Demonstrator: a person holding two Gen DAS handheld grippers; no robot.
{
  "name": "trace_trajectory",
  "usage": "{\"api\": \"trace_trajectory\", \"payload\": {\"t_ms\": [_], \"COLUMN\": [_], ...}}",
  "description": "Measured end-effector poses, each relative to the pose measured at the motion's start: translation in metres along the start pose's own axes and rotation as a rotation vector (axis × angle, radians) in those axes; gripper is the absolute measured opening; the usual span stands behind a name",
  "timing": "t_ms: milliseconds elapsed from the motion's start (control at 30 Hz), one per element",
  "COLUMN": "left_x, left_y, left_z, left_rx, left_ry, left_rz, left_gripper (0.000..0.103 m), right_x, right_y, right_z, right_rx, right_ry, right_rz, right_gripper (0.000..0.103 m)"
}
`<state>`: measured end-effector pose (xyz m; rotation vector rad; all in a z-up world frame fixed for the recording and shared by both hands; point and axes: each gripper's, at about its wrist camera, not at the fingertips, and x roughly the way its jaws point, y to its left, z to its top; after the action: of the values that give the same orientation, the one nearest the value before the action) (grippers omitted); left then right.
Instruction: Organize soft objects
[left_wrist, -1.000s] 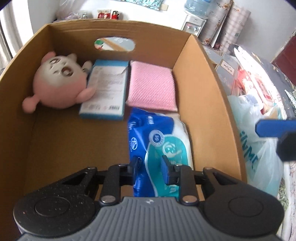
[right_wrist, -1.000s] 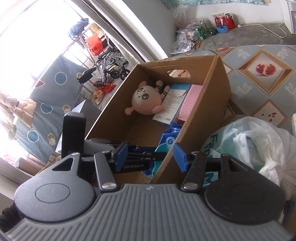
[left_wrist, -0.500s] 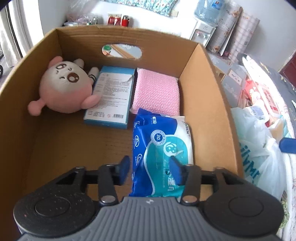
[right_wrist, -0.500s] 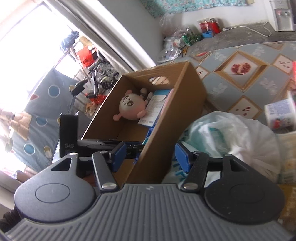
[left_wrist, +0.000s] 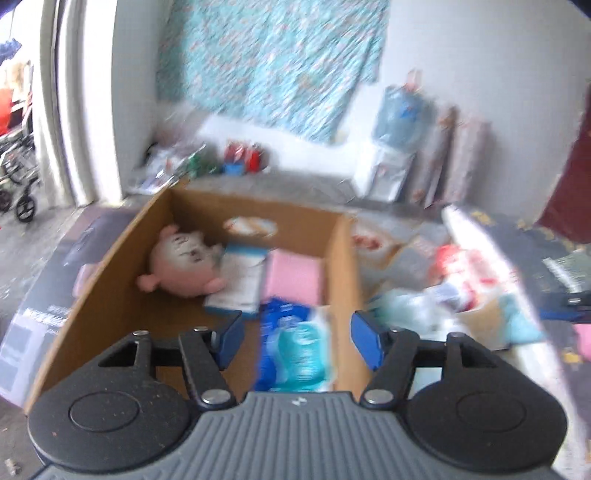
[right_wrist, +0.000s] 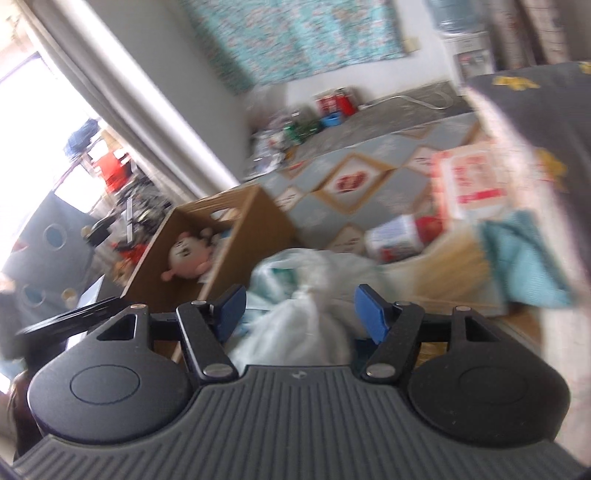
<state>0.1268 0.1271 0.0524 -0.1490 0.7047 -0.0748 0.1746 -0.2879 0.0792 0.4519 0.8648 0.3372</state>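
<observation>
Looking through my left wrist camera, I see my left gripper (left_wrist: 297, 334) with its jaws apart and nothing between the pads; they have just been opening. It hangs above the near end of the cardboard box (left_wrist: 343, 258). The blue wipes pack (left_wrist: 291, 345) lies flat on the box floor, below and between the jaws in this view, against the right wall, with its long axis running away from me. Beyond it lie the pink cloth (left_wrist: 293, 277), the blue-edged flat box (left_wrist: 240, 284) and the pink plush toy (left_wrist: 184, 264) in the far left corner. The picture is blurred, so I cannot read small details.

In my right wrist camera, my right gripper (right_wrist: 299, 308) is also open and empty, and its jaws have just been opening too. It points at the white plastic bag (right_wrist: 306, 291), which lies on the floor just beside the right wall of the box and fills the space under the jaws. To the right of the bag I see a light cardboard tray (right_wrist: 443, 273) with a teal cloth (right_wrist: 524, 258) at its far side.

I judge that the next soft thing will come from this pile on the right. The right gripper is nearer to it and already faces it, while the box lies to its left.
</observation>
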Motion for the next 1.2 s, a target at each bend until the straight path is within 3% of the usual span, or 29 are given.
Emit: {"api": "trace_trajectory", "payload": {"t_ms": [200,333,500,733,867,1033,1100,1167,1200], "left_x": [-0.009,0.016,0.056,0.098,0.113,0.127,0.130,0.131,0.130], "left_y": [-0.071,-0.122,-0.178,-0.200,-0.205,-0.210,-0.211,-0.210,-0.209], "left_z": [-0.016,-0.031,-0.052,-0.075,-0.081,-0.088,-0.089,-0.091,-0.091], "left_rx": [0.074,0.116,0.185,0.142,0.121,0.115,0.109,0.100,0.093], "left_ry": [-0.064,-0.034,-0.007,0.051,0.082,0.113,0.121,0.125,0.126], "left_rz": [-0.153,-0.238,-0.258,-0.297,-0.317,-0.326,-0.324,-0.321,-0.320], "left_gripper": [0.065,0.065,0.059,0.047,0.036,0.031,0.030,0.029,0.029], "right_x": [-0.018,-0.018,0.005,0.070,0.101,0.124,0.126,0.121,0.117], "right_y": [-0.038,-0.063,-0.084,-0.118,-0.131,-0.137,-0.136,-0.133,-0.134], "right_z": [-0.010,-0.010,0.002,0.025,0.033,0.035,0.034,0.033,0.033], "right_rx": [0.070,0.106,0.063,0.032,0.005,-0.027,-0.021,-0.018,0.002], "right_ry": [-0.002,0.002,0.037,0.116,0.127,0.154,0.165,0.162,0.158], "right_rz": [-0.043,-0.069,-0.103,-0.117,-0.153,-0.156,-0.135,-0.143,-0.140], "right_gripper": [0.066,0.066,0.065,0.058,0.057,0.057,0.048,0.028,0.025]}}
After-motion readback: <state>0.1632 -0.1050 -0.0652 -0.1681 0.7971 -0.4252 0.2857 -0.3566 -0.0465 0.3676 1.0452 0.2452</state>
